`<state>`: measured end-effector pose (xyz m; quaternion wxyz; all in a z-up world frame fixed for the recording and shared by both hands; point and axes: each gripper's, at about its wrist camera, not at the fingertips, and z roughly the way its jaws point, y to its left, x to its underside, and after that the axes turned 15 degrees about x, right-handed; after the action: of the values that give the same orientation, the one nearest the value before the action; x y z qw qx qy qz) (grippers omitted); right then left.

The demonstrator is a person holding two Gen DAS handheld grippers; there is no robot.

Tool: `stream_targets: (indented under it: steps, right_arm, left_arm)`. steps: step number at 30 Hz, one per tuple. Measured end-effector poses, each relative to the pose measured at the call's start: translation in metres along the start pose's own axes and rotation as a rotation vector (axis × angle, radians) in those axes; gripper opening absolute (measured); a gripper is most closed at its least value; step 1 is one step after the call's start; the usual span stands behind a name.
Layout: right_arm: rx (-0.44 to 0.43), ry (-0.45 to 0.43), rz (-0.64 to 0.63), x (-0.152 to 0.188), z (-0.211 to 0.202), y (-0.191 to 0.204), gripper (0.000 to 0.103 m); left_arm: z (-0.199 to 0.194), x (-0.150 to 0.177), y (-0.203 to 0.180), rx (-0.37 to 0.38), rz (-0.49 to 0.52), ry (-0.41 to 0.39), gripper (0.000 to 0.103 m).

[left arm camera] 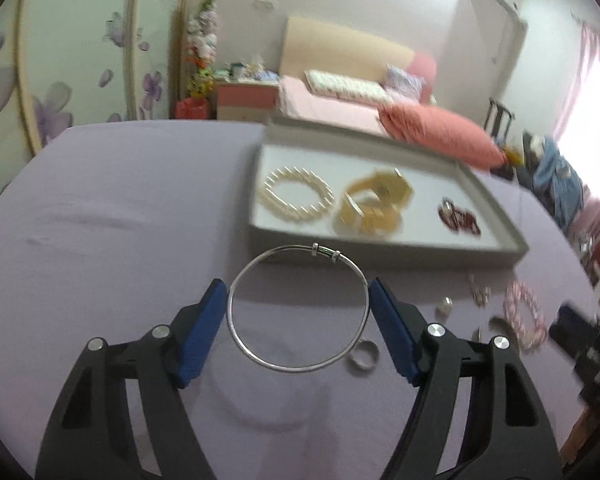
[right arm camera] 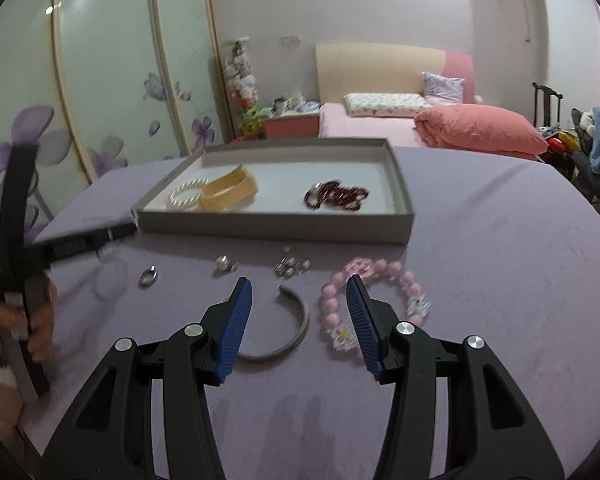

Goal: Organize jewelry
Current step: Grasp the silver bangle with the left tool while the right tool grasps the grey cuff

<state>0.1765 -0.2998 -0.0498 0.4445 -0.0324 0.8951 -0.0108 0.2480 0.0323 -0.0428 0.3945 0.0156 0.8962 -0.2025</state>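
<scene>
My left gripper [left arm camera: 296,286] is shut on a thin silver bangle [left arm camera: 326,251], its blue pads pressing the hoop's two sides. The bangle hangs above the purple cloth and casts a shadow there. Just beyond it lies a shallow grey tray [left arm camera: 380,254] with a pearl bracelet [left arm camera: 270,196], a gold band [left arm camera: 374,200] and a dark red bead bracelet [left arm camera: 460,216]. My right gripper [right arm camera: 299,280] stands open, low over a grey open cuff [right arm camera: 296,340], with nothing between its fingers. A pink bead bracelet [right arm camera: 400,270] lies just to its right.
Loose on the cloth in front of the tray [right arm camera: 276,228] are a small silver ring [right arm camera: 148,276], a pearl earring [right arm camera: 224,264] and a cluster of small earrings [right arm camera: 290,268]. A hand [right arm camera: 40,320] holds the left gripper at the left. A bed stands behind.
</scene>
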Motion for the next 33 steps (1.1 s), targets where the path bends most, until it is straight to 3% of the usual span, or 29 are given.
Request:
stream_targets:
  steps: [4, 10, 14, 20, 33]
  right_arm:
    - [-0.028, 0.042, -0.062, 0.006, 0.002, 0.013, 0.057]
    - [-0.033, 0.110, -0.137, 0.014, 0.009, 0.028, 0.058]
    - [-0.012, 0.148, -0.164, 0.017, 0.015, 0.033, 0.058]
    - [0.017, 0.207, -0.186, 0.018, 0.027, 0.037, 0.066]
    - [0.020, 0.216, -0.182, 0.003, 0.044, 0.045, 0.068]
  left_arm:
    - [-0.016, -0.006, 0.021, 0.001, -0.074, -0.066, 0.071]
    - [-0.027, -0.009, 0.040, 0.004, -0.134, -0.107, 0.071]
    - [-0.027, -0.009, 0.040, 0.011, -0.132, -0.108, 0.071]
    - [-0.027, -0.007, 0.039, 0.018, -0.119, -0.104, 0.071]
    - [-0.023, -0.006, 0.032, 0.024, -0.095, -0.091, 0.071]
